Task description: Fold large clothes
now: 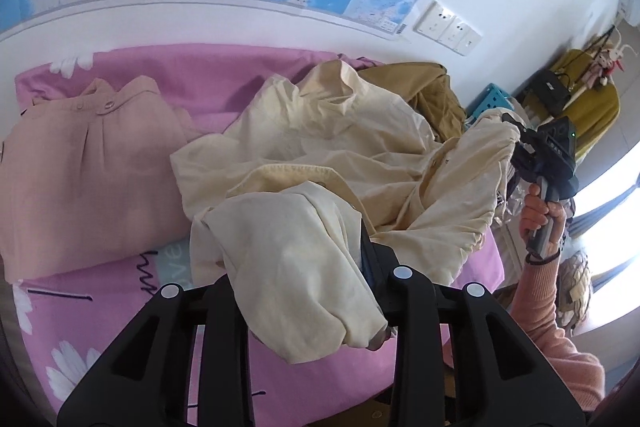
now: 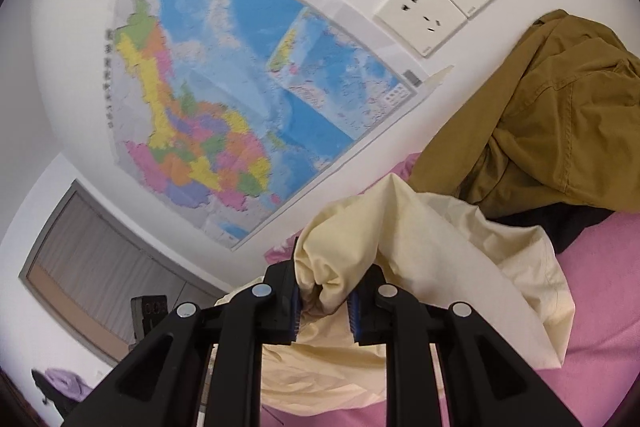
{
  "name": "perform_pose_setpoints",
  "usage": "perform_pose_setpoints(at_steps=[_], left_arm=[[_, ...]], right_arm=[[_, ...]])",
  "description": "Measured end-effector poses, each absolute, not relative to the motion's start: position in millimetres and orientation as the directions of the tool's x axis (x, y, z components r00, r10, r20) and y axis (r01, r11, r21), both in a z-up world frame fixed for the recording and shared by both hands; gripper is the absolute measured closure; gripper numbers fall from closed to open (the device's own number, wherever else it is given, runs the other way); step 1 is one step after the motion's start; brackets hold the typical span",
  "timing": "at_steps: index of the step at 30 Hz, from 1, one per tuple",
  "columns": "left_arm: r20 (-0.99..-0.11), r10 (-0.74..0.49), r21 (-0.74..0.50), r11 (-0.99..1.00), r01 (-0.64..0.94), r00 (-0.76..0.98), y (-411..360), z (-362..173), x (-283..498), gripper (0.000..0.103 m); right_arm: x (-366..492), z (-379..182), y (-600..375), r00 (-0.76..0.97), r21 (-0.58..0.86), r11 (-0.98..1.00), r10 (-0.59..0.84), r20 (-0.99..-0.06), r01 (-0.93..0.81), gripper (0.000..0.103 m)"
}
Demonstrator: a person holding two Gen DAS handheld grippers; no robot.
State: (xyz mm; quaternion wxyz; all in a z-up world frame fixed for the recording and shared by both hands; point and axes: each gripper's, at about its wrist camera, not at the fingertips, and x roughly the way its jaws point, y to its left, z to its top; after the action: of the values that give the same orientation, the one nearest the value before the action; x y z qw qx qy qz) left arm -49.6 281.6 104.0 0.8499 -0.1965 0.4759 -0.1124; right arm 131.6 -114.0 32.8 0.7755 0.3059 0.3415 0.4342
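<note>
Both sets of fingers clenched on the cream garment (image 1: 328, 155), which stretches from the left gripper (image 1: 320, 267) toward two o'clock, where the right gripper (image 1: 516, 135) lifts it.

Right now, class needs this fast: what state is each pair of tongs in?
Left tongs: closed on the cream shirt.
Right tongs: closed on a bunched part of the same cream shirt.
</note>
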Motion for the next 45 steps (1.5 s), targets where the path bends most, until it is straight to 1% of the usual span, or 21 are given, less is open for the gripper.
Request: perform_pose_setpoints(at_steps=[3,5,9,18,20,22,24,25,26,27,28,29,31,34,36,38,39,40,41,43,45], left_arm=[[-0.772,-0.384,-0.469,0.882,-0.045,0.505,289.1,100.8,-33.0,0.07],[-0.758,-0.406,-0.508,0.858,-0.072,0.511,294.2,97.8,-25.7,0.068],[-0.704,-0.428,-0.544,0.838,-0.045,0.566,296.0,99.7,-23.6,0.065],[-0.617,-0.415,-0.55,0.835,0.011,0.669,279.0,116.6,-39.9,0.059],[-0.618,-0.377,-0.512,0.859,0.011,0.69,273.5,117.3,-42.0,0.057],[-0.65,-0.324,-0.463,0.886,-0.02,0.687,270.9,114.1,-37.1,0.056],[-0.654,-0.324,-0.483,0.875,-0.047,0.683,275.3,110.7,-32.7,0.052],[-0.627,-0.354,-0.526,0.85,-0.041,0.694,279.8,110.0,-32.9,0.04],[-0.558,-0.407,-0.591,0.806,-0.002,0.723,286.3,110.9,-35.2,0.018],[-0.498,-0.421,-0.626,0.779,0.021,0.758,292.8,113.0,-39.1,0.009],[-0.419,-0.407,-0.654,0.755,0.041,0.811,301.5,116.2,-46.2,0.005],[-0.398,-0.383,-0.655,0.755,0.034,0.833,304.9,117.4,-49.1,0.005],[-0.427,-0.325,-0.598,0.801,0.006,0.844,306.7,120.1,-50.0,0.005],[-0.45,-0.243,-0.452,0.892,0.015,0.859,290.0,121.7,-54.1,0.005],[-0.498,-0.176,-0.271,0.962,0.04,0.849,264.5,121.2,-53.1,0.005],[-0.507,-0.163,-0.161,0.983,0.093,0.846,243.9,118.6,-54.1,0.005],[-0.508,-0.175,-0.083,0.985,0.154,0.843,227.1,115.1,-54.8,0.005],[-0.513,-0.179,-0.042,0.982,0.184,0.84,217.9,112.3,-53.5,0.005],[-0.527,-0.157,0.033,0.978,0.205,0.835,204.3,105.9,-49.6,0.005],[-0.565,-0.127,0.099,0.97,0.22,0.815,192.9,92.2,-36.1,0.006],[-0.611,-0.12,0.101,0.969,0.227,0.782,194.7,76.6,-18.7,0.022]], right_arm=[[144.8,31.1,-107.4,0.412,0.772,0.453,0.869,-0.273,-0.445,0.085],[154.8,28.5,-102.5,0.417,0.774,0.468,0.861,-0.291,-0.427,0.085],[174.0,20.3,-98.5,0.421,0.791,0.482,0.85,-0.317,-0.376,0.085],[198.0,12.8,-82.8,0.431,0.791,0.519,0.825,-0.366,-0.323,0.085],[200.9,11.6,-78.4,0.429,0.785,0.53,0.82,-0.378,-0.321,0.085],[203.6,10.1,-76.4,0.427,0.781,0.537,0.817,-0.388,-0.318,0.085],[207.3,6.0,-76.8,0.426,0.787,0.538,0.814,-0.394,-0.302,0.085],[209.5,3.4,-77.1,0.429,0.786,0.544,0.81,-0.401,-0.293,0.085],[211.6,1.0,-77.5,0.431,0.787,0.548,0.806,-0.406,-0.284,0.085],[214.0,-1.3,-78.3,0.433,0.787,0.552,0.802,-0.411,-0.275,0.085],[216.0,-3.7,-79.5,0.435,0.788,0.555,0.799,-0.415,-0.267,0.085],[217.4,-5.4,-79.9,0.438,0.788,0.558,0.795,-0.42,-0.26,0.085],[221.4,-10.4,-81.2,0.441,0.784,0.57,0.786,-0.434,-0.244,0.085],[225.3,-15.0,-79.4,0.43,0.779,0.576,0.785,-0.445,-0.246,0.085],[228.1,-16.7,-77.9,0.429,0.777,0.581,0.782,-0.452,-0.241,0.085],[231.2,-17.7,-76.9,0.428,0.779,0.58,0.783,-0.452,-0.238,0.085],[232.2,-18.4,-76.9,0.427,0.782,0.578,0.784,-0.451,-0.235,0.085],[233.6,-18.7,-76.6,0.423,0.784,0.574,0.787,-0.449,-0.235,0.085],[234.2,-18.4,-76.4,0.422,0.784,0.574,0.788,-0.449,-0.237,0.085],[233.5,-17.2,-76.1,0.42,0.786,0.569,0.791,-0.445,-0.24,0.084],[232.8,-13.1,-77.0,0.42,0.781,0.57,0.793,-0.441,-0.257,0.082]])
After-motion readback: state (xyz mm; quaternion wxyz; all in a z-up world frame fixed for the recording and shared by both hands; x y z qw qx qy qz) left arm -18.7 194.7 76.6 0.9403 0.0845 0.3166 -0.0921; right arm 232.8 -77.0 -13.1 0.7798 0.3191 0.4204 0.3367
